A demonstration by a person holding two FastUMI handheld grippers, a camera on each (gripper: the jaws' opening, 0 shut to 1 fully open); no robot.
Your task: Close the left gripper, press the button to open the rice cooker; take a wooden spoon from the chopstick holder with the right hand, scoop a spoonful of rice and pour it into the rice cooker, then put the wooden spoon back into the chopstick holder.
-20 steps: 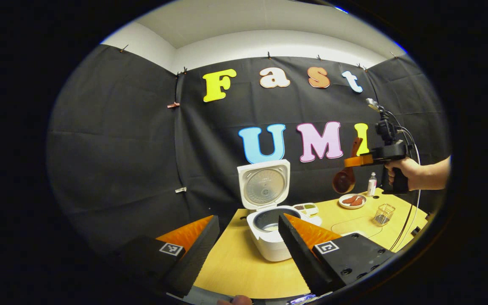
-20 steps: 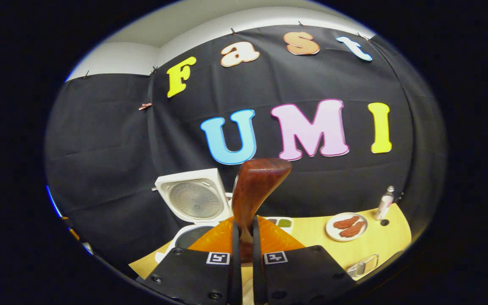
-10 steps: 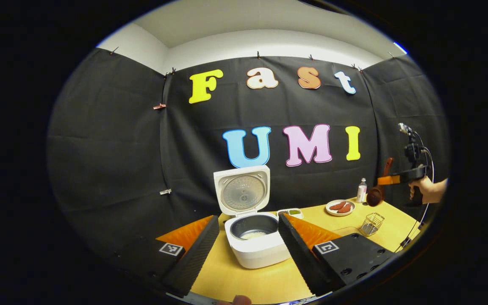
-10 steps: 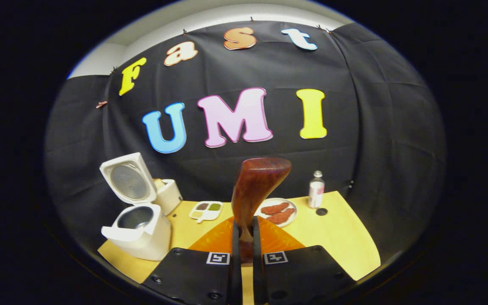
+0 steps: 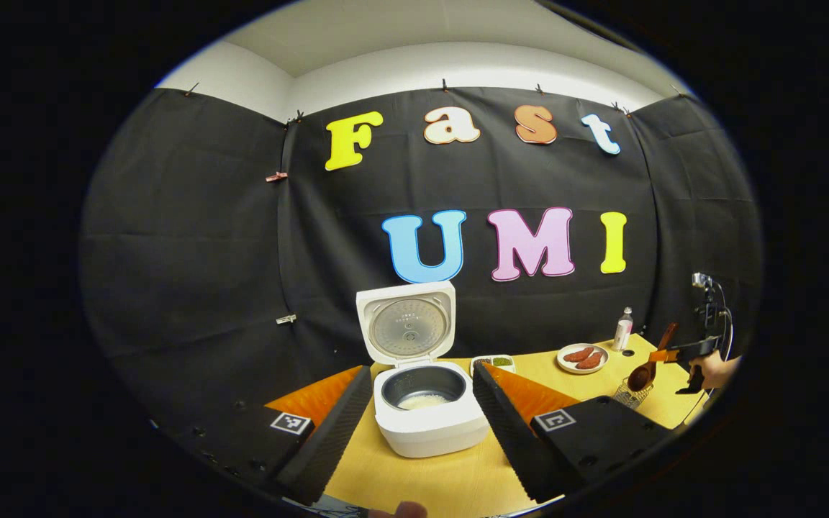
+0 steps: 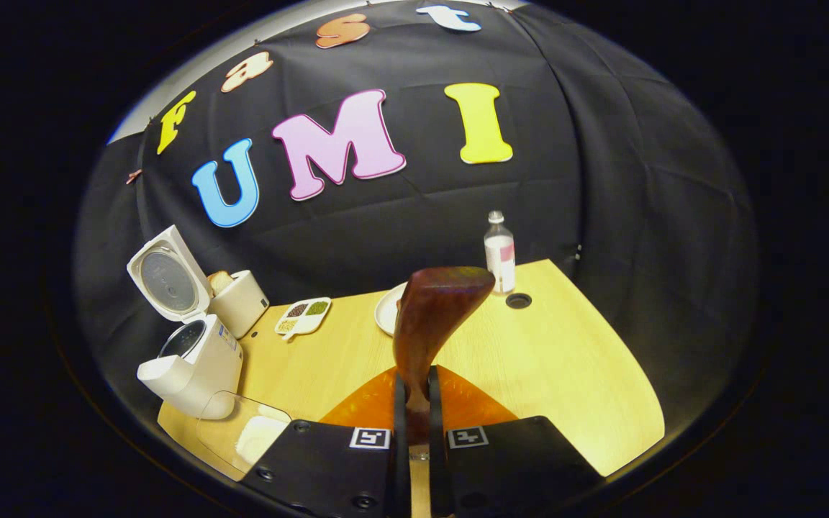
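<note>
A: Now that the right hand-held gripper (image 6: 414, 424) has swung away from the rice cooker (image 5: 425, 410) in the last second, where is the wooden spoon (image 6: 432, 324)?

B: Clamped by the handle between that gripper's narrowed fingers. In the left gripper view its bowl hangs just above the wire chopstick holder (image 5: 627, 394), well right of the cooker.

A: So the pour looks done?

B: I'd judge so: rice lies in the pot, the lid stands up, and only the return is left.

A: And the left hand-held gripper (image 5: 422, 403)?

B: Wide apart, holding nothing, with the cooker seen between its fingers.

A: Room to move?

B: The holder sits near the worktop (image 6: 551, 374) front-right edge. The plate (image 5: 581, 357) and bottle (image 6: 499, 252) stand farther back right of the cooker, so a straight descent looks open.
</note>
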